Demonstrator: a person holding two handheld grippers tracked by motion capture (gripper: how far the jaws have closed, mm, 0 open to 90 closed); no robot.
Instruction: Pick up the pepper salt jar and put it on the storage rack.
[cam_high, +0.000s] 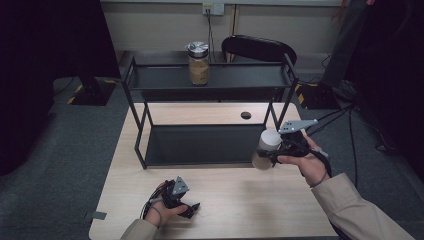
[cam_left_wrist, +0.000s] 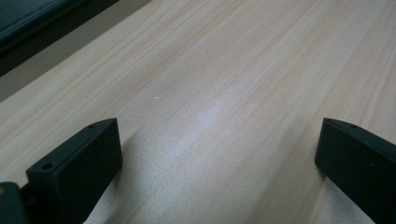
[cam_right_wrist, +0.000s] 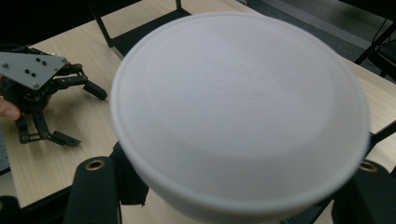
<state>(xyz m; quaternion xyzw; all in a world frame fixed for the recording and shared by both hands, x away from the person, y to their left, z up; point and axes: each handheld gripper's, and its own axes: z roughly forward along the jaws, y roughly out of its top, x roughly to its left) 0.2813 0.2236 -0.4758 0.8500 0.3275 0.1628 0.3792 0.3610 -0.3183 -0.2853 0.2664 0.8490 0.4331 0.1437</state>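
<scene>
My right gripper (cam_high: 274, 151) is shut on a jar with a white lid (cam_high: 266, 146), held tilted just above the table in front of the right end of the black two-tier shelf (cam_high: 235, 78). In the right gripper view the white lid (cam_right_wrist: 240, 112) sits close between the jaws. A second jar (cam_high: 198, 63), with a metal lid and brown contents, stands upright on the shelf's top tier. My left gripper (cam_high: 191, 208) rests low on the wooden table (cam_high: 235, 200) near its front edge. It stands open, with bare wood (cam_left_wrist: 215, 116) between its jaws.
The shelf's lower tier (cam_high: 200, 145) is bare and dark. A round cable hole (cam_high: 245, 115) sits in the table behind the shelf. A black chair (cam_high: 257, 48) stands beyond the table, with cables on the floor at right (cam_high: 350, 125).
</scene>
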